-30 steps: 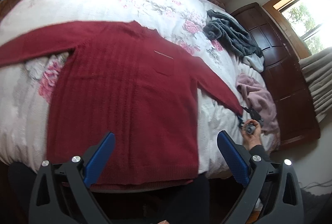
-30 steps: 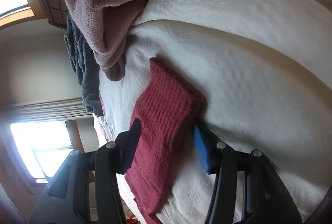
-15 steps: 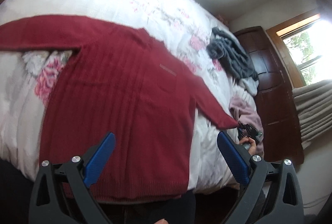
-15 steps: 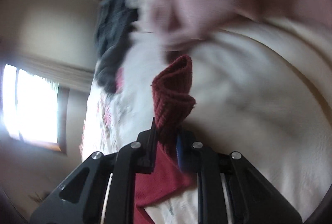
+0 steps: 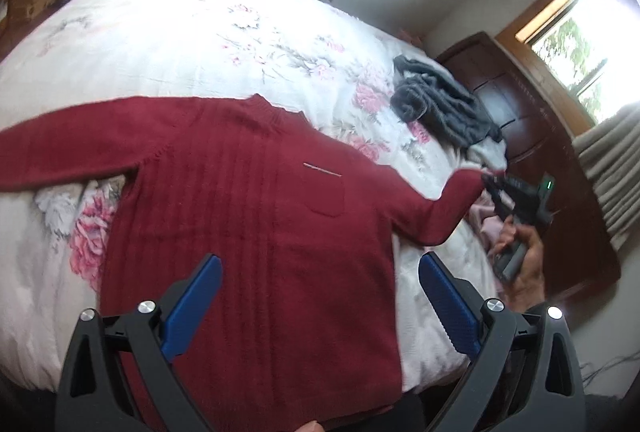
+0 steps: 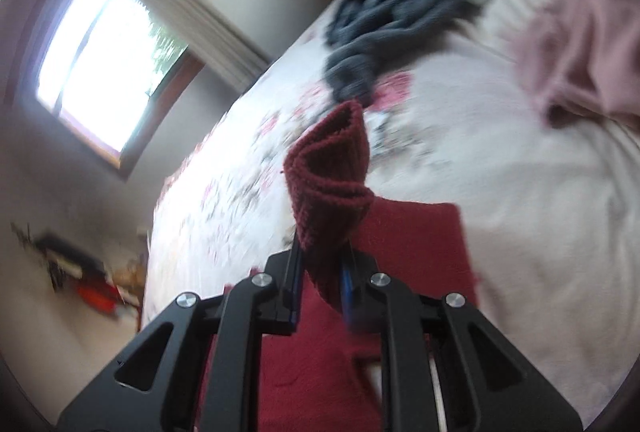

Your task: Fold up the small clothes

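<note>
Right gripper (image 6: pixel 320 280) pinches red sweater (image 5: pixel 260 232) cuff; left gripper (image 5: pixel 320 304) wide; grey garment (image 5: pixel 444 104), pink garment (image 6: pixel 580 44) nearby.

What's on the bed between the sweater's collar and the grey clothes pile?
Only bare floral bedspread between the collar of the red sweater and the grey pile, per the left wrist view.

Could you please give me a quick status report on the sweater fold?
Right gripper shut on sleeve cuff, lifted. Left gripper open above red sweater. Grey clothes nearby, not obstructing.
</note>
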Demonstrator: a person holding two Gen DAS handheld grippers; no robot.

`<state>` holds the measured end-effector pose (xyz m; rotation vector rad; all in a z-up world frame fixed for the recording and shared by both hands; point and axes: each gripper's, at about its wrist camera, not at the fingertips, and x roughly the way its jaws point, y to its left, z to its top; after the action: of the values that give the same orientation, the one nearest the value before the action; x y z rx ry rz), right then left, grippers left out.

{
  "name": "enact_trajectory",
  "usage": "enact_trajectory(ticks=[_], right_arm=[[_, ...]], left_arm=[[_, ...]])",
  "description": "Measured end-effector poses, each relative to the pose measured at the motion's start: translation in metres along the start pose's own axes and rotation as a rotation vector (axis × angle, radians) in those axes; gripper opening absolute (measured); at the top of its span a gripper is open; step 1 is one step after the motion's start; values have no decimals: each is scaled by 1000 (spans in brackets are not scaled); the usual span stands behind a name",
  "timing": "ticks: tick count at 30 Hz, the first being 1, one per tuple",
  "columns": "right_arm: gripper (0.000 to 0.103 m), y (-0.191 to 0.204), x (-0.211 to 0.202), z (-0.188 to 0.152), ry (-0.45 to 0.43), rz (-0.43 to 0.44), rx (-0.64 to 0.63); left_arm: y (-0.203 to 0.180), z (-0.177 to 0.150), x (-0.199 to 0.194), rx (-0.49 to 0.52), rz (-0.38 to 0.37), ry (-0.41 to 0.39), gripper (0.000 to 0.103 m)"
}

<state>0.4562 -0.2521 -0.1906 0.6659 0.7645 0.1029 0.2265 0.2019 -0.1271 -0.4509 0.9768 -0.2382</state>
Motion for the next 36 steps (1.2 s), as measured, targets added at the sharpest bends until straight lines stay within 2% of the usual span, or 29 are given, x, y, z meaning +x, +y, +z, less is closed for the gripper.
enact_trajectory(ticks=[3, 7, 11, 15, 17, 19, 20, 21, 23, 26, 29, 31, 36], right_arm=[[14, 36, 21, -19, 38, -5, -90], [14, 81, 59, -51, 88, -15, -214], [14, 119, 101, -106, 160, -48, -332], [15, 133, 147, -147, 252, -54, -380], [23, 136, 168, -167, 311, -43, -392], [46, 141, 178, -188, 357, -23, -436], [54, 141, 175, -193, 357, -11, -456], [58, 139, 166, -196, 343, 3, -466], [58, 128, 141, -198, 311, 17, -454], [59, 88, 90, -206, 245, 22, -376], [61, 41, 43, -230, 155, -53, -311], [61, 25, 29, -245, 133, -81, -317], [60, 1, 22, -279, 102, -96, -339]], left_arm=[[-2, 2, 6, 42, 23, 4, 99], [15, 6, 22, -21, -53, 66, 99], [30, 10, 40, -80, -88, 101, 99], [35, 12, 60, -92, -112, 122, 99], [39, 14, 75, -103, -146, 145, 99], [41, 16, 92, -121, -167, 164, 99], [43, 18, 103, -139, -188, 181, 99], [46, 20, 113, -162, -207, 197, 99], [51, 25, 140, -236, -276, 237, 99], [52, 32, 183, -323, -371, 279, 99], [50, 40, 235, -435, -436, 333, 99], [51, 46, 265, -478, -424, 364, 99], [64, 56, 315, -521, -303, 388, 99]])
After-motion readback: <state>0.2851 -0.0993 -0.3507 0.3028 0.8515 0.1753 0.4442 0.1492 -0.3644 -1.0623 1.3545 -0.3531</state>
